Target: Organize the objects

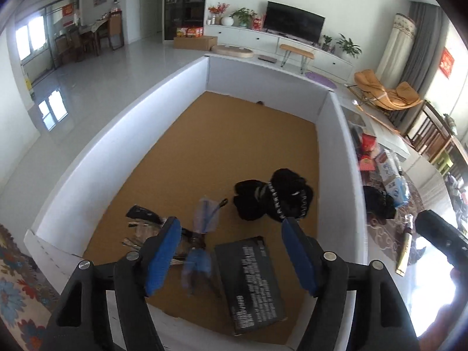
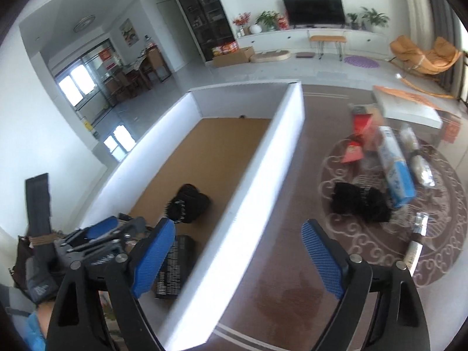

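White-walled box [image 1: 187, 108] (black bundle [image 1: 273, 197] inside)

The left gripper [image 1: 231, 228] is held open over a white-walled box [image 1: 96, 158], where a black bundle [image 1: 273, 197], a dark printed carton [image 1: 251, 280] and blue-wrapped items [image 1: 206, 212] are seen.

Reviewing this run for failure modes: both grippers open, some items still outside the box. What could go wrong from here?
1. The tall white box wall stands between the open right gripper and the black fuzzy bundle on the patterned rug; a low carry could clip its rim.
2. The gold-capped tube lies close beside that bundle and might get knocked.
3. The open left gripper hovers over clear blue packets beside a flat black printed box; another drop there may pile up.
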`<move>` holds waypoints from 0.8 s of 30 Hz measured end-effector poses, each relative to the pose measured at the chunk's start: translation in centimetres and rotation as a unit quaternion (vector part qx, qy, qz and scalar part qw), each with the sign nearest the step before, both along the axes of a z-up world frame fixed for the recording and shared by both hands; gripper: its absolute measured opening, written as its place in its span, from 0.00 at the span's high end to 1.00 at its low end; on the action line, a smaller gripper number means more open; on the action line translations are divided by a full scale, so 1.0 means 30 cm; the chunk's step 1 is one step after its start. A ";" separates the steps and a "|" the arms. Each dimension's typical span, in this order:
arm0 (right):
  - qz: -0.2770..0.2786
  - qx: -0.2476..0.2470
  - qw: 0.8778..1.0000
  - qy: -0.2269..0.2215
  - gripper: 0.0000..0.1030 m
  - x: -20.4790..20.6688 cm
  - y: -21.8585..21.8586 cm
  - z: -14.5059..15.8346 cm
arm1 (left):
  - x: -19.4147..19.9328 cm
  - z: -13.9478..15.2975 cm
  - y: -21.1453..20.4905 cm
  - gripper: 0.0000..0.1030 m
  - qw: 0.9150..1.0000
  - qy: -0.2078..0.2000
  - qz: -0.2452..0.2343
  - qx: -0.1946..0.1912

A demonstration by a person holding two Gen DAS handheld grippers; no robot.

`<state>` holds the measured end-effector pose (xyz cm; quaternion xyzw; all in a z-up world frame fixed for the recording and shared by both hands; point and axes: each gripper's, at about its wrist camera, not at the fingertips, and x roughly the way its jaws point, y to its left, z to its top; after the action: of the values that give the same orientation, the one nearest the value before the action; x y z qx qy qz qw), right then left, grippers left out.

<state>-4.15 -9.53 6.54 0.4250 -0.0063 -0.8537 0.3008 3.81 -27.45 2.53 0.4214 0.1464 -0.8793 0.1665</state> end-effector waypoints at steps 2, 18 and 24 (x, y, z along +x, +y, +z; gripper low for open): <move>-0.053 0.013 0.998 0.021 0.02 0.005 0.132 -0.037 | -0.017 0.045 0.107 0.32 0.999 0.024 -0.045 0.009; -0.328 0.154 0.932 0.007 0.02 -0.019 0.840 -0.368 | -0.226 -0.304 0.754 0.11 0.970 -0.043 -0.240 0.009; -0.333 0.154 0.930 -0.008 0.02 -0.024 0.839 -0.395 | -0.279 -0.340 0.757 0.11 0.970 -0.038 -0.239 -0.018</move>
<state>-4.88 15.65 -5.30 0.4468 -0.0186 -0.8917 -0.0699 -4.56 -4.73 -7.67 0.4746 0.0195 -0.8793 -0.0352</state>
